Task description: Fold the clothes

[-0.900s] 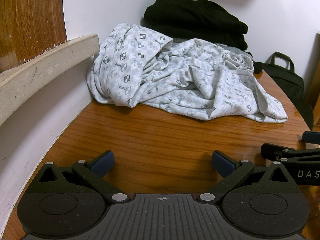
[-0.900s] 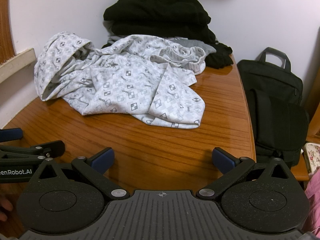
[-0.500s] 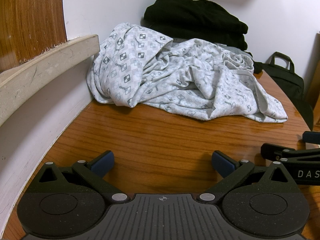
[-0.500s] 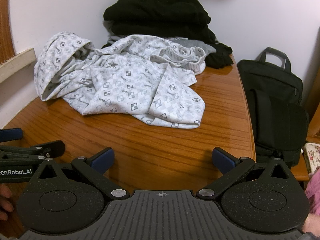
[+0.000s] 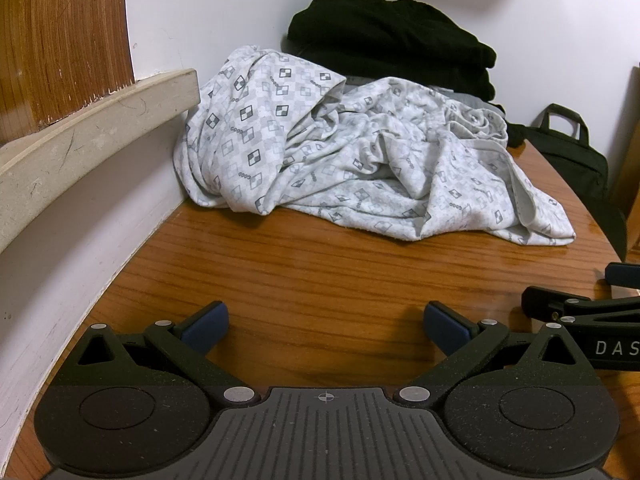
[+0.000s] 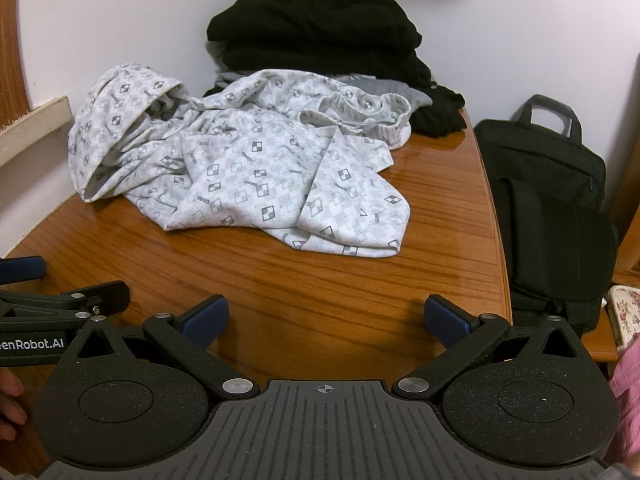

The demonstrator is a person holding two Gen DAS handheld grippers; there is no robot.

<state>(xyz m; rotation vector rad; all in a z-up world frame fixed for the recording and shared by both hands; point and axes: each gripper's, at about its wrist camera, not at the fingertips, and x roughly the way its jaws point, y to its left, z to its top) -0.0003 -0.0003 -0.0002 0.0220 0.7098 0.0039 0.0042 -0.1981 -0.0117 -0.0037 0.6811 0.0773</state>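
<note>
A crumpled white garment with a grey diamond print (image 5: pixel 360 160) (image 6: pixel 248 168) lies heaped on the far half of the wooden table (image 5: pixel 320 272) (image 6: pixel 280 280). Behind it, in the corner, sits a pile of black clothes (image 5: pixel 392 44) (image 6: pixel 316 36) with a grey piece under it. My left gripper (image 5: pixel 326 322) hovers over bare wood well short of the garment, jaws wide open and empty. My right gripper (image 6: pixel 326 318) stands beside it, also open with nothing between its blue pads. Each gripper shows at the edge of the other's view.
White walls close the table on the left and back, with a beige ledge (image 5: pixel 92 120) and a wood panel (image 5: pixel 68 32) on the left. A black bag (image 6: pixel 548 208) stands past the table's right edge. A fingertip (image 6: pixel 8 392) and a pink sleeve (image 6: pixel 628 376) show low.
</note>
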